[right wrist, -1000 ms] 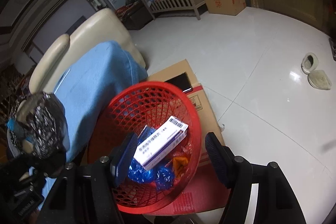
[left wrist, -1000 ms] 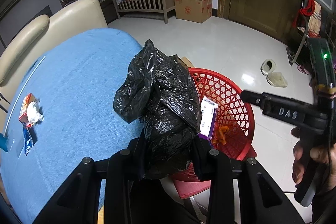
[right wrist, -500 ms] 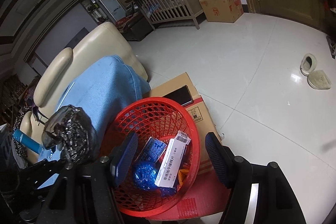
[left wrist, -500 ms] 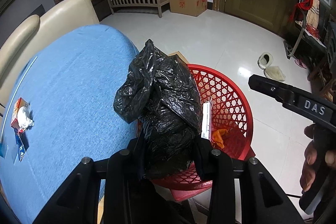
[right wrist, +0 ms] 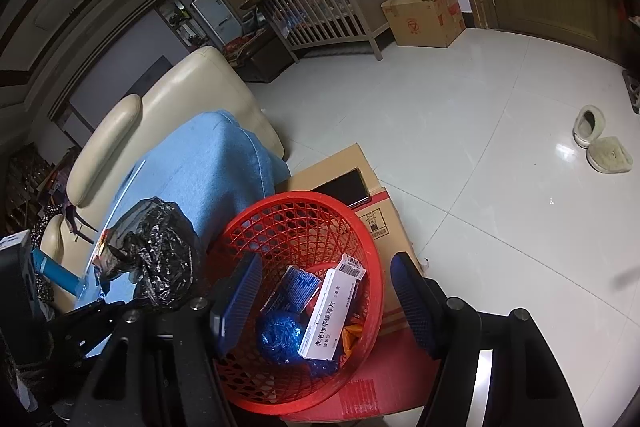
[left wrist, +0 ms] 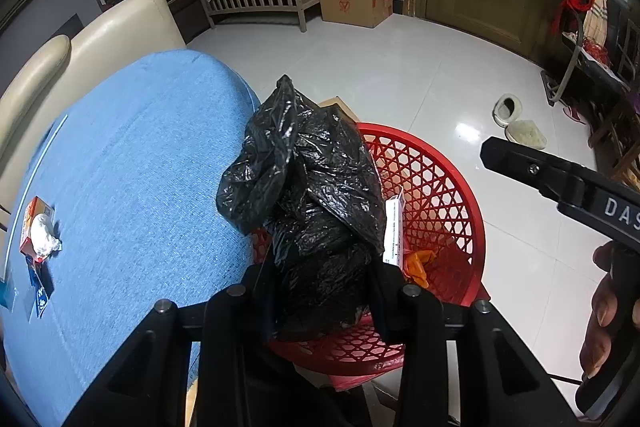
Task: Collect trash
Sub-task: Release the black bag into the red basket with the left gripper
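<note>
left claw (left wrist: 322, 291) pinching crinkled black plastic bag (left wrist: 308, 187)

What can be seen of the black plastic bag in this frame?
The black plastic bag is thin, glossy, crinkled film, bunched into a lumpy bundle with a loose peak on top. The left gripper is shut on its lower part, holding it in the air beside the blue-covered seat, at the near rim of the red mesh basket. It is not yet inside. Its contents are hidden.
</note>
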